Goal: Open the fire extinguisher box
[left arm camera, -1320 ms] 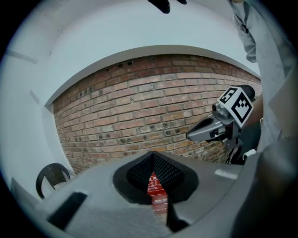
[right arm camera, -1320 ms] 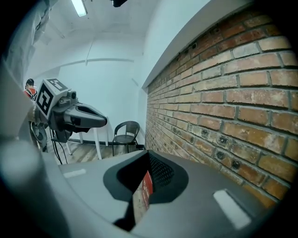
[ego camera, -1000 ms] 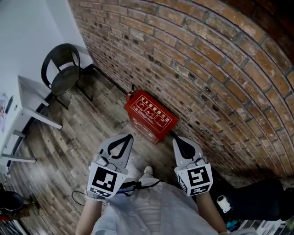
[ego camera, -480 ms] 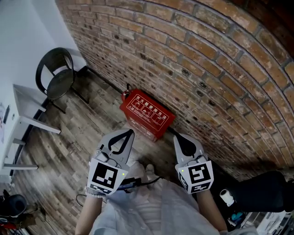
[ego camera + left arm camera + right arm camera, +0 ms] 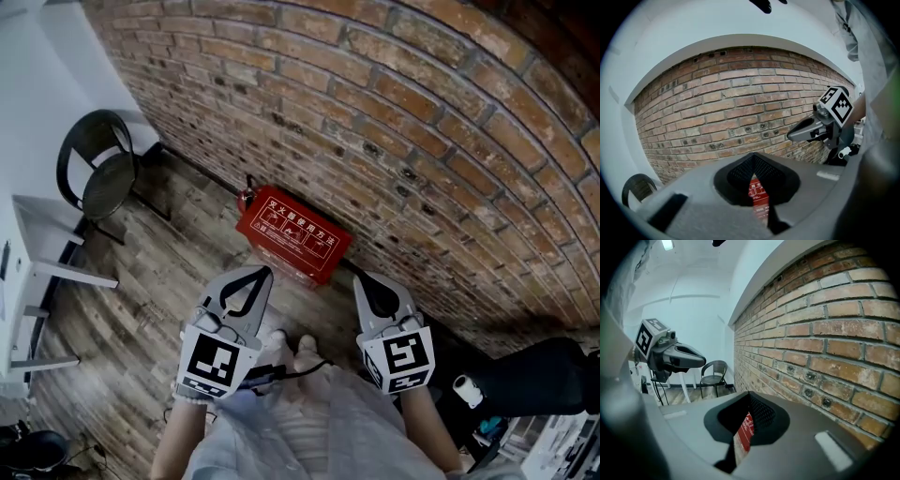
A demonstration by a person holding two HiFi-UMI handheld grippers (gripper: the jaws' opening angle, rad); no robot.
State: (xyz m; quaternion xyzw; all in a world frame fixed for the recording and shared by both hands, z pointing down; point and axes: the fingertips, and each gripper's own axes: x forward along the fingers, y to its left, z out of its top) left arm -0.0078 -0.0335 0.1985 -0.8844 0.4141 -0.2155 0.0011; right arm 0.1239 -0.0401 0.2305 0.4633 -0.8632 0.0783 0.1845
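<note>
The red fire extinguisher box (image 5: pixel 292 232) lies closed on the wooden floor against the brick wall, its lid with white print facing up. Both grippers hover in the air above the floor, short of the box. My left gripper (image 5: pixel 253 273) points at the box's near left side, shut and empty. My right gripper (image 5: pixel 367 280) hangs to the box's right, also shut and empty. In the left gripper view a strip of the red box (image 5: pixel 758 193) shows through the gap behind the closed tips (image 5: pixel 752 156). The right gripper view shows the same box (image 5: pixel 745 430) below its tips (image 5: pixel 749 394).
The brick wall (image 5: pixel 422 141) runs diagonally behind the box. A black chair (image 5: pixel 94 173) and a white table (image 5: pixel 37 258) stand at the left. A black bag-like object (image 5: pixel 534 380) lies at the lower right. The person's shoes (image 5: pixel 292 347) are just below the grippers.
The person has moved nearer the wall: the box and chair have slid left in view. Both grippers keep their pose and stay shut.
</note>
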